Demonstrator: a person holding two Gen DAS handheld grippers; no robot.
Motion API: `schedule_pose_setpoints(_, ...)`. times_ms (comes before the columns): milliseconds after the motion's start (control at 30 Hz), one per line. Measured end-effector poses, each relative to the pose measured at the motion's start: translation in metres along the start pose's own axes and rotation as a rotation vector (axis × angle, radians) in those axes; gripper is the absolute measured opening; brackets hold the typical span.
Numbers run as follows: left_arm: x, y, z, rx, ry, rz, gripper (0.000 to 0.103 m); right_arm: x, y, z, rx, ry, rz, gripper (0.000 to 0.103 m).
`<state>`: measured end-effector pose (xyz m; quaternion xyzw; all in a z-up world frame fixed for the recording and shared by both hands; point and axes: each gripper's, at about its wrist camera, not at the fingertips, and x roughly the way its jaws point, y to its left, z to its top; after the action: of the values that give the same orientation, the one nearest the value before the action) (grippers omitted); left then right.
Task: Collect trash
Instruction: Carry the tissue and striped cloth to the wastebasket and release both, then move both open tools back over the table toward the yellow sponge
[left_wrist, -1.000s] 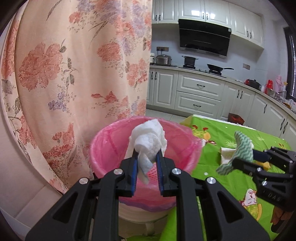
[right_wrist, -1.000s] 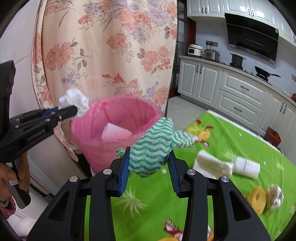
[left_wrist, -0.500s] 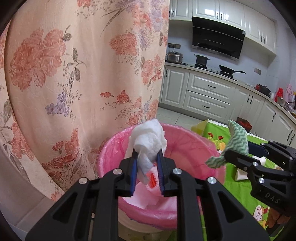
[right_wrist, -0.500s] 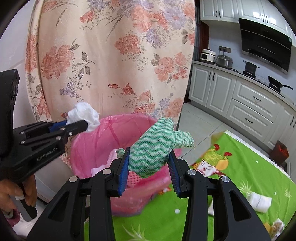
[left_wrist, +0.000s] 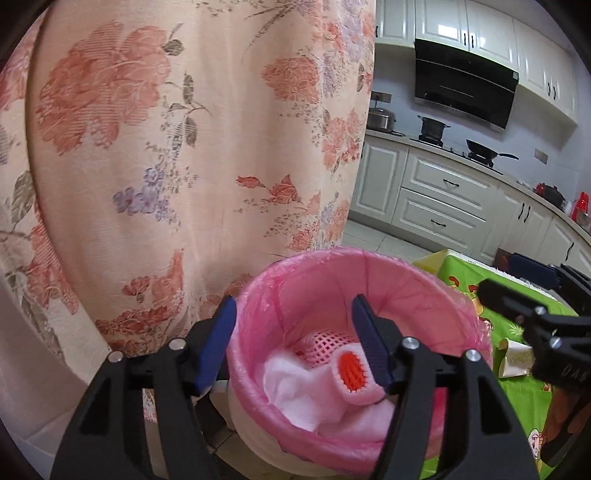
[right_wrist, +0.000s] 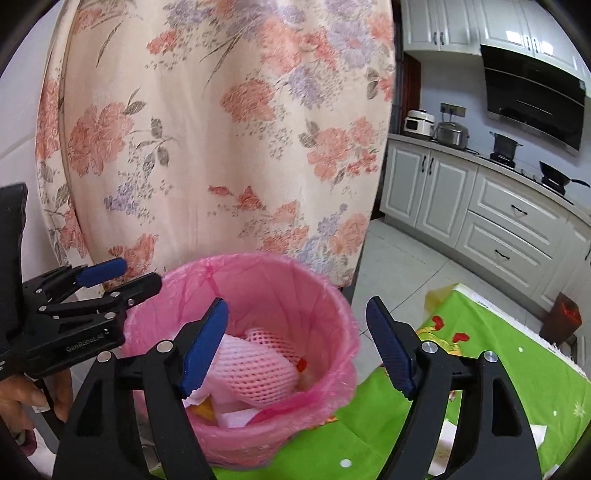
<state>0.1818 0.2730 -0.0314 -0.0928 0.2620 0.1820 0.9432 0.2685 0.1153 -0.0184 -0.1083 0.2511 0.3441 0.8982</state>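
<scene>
While both grippers hang over the bin (right_wrist: 280, 280), nothing is held in either one. The left gripper (left_wrist: 291, 339) has its jaws spread wide with only air between them. The right gripper (right_wrist: 295, 343) is wide open too, and empty.

Some trash sits inside the bin. A soft white tissue (left_wrist: 295, 387) lies at the bottom, all crumpled. A pink foam net (right_wrist: 258, 365) rests on top, squashy and full of little holes, rolled like a tube. One end shows an orange middle (left_wrist: 352, 371). I cannot find any green cloth in the bin from here.

So part of the job looks done, but not all of it. On the table (right_wrist: 517, 373), a crushed paper cup (left_wrist: 515, 356) lies near the bin, and a white scrap (right_wrist: 448, 434) peeks out at the edge. Those likely need picking up next.

The bin is round with a thin, shiny pink bag that crinkles over its rim. The table wears a bright green cloth with cartoon pictures. A flowery curtain (left_wrist: 184, 147) hangs behind the bin.
</scene>
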Motion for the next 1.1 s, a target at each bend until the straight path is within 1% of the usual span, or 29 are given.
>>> schedule_pose_setpoints(33, -0.001, 0.0, -0.001, 0.0, -0.003, 0.006, 0.069, -0.003, -0.003, -0.001, 0.009, -0.002, -0.003, 0.073)
schedule_pose_setpoints(133, -0.008, -0.002, -0.006, -0.002, -0.013, 0.018, 0.076, -0.014, -0.014, -0.009, 0.035, -0.002, -0.022, 0.073)
schedule_pose_setpoints(233, -0.015, -0.006, -0.011, -0.012, -0.023, 0.021, 0.089, -0.024, -0.022, -0.019, 0.054, 0.004, -0.039, 0.073)
schedule_pose_setpoints(367, -0.026, -0.017, -0.018, -0.014, -0.036, 0.012, 0.095, -0.038, -0.034, -0.038, 0.089, 0.019, -0.067, 0.073)
schedule_pose_setpoints(500, -0.04, -0.032, -0.025, -0.005, -0.056, -0.011, 0.098, -0.053, -0.047, -0.061, 0.132, 0.037, -0.098, 0.073)
schedule_pose_setpoints(600, -0.047, -0.043, -0.03, 0.012, -0.061, -0.032, 0.098, -0.065, -0.054, -0.076, 0.144, 0.046, -0.126, 0.073)
schedule_pose_setpoints(733, -0.056, -0.062, -0.041, 0.036, -0.066, -0.068, 0.098, -0.082, -0.071, -0.099, 0.196, 0.061, -0.163, 0.073)
schedule_pose_setpoints(933, -0.063, -0.095, -0.058, 0.081, -0.058, -0.121, 0.098, -0.105, -0.097, -0.135, 0.264, 0.091, -0.239, 0.074)
schedule_pose_setpoints(1100, -0.068, -0.13, -0.073, 0.134, -0.036, -0.19, 0.098, -0.121, -0.124, -0.163, 0.33, 0.116, -0.307, 0.074)
